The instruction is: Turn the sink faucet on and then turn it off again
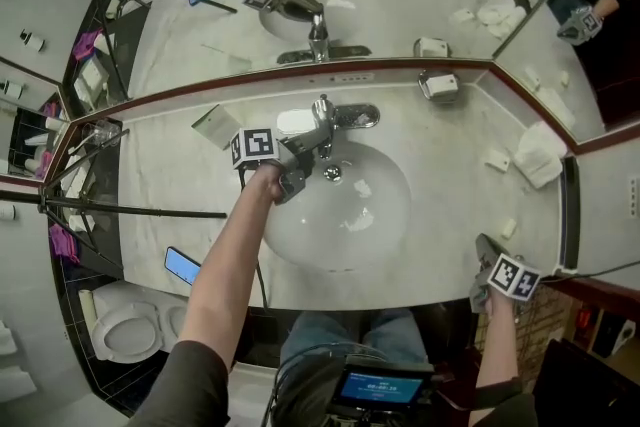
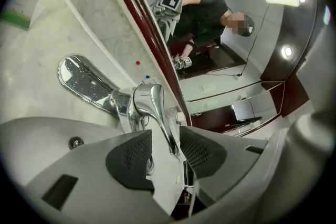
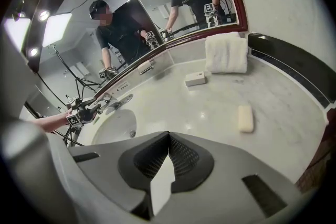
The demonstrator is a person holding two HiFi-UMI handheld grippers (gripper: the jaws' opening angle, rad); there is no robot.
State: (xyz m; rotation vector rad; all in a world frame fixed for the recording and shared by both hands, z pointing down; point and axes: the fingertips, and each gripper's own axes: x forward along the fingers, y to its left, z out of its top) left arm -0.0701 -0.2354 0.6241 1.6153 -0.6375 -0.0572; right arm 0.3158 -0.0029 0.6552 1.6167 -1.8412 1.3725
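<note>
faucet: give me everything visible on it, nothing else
The faucet is polished chrome with a single lever. It stands on an oblong chrome base plate at the back of the white sink, just in front of the mirror. Its slim lever reaches out toward the basin and lies between the open jaws of the left gripper, whose pads are not visibly pressing it. No water stream shows.

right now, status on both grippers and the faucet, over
Left gripper open, faucet lever between its jaws, not clamped. Right gripper shut, empty, at the counter front edge. No water seen running. Nothing blocking the lever.
</note>
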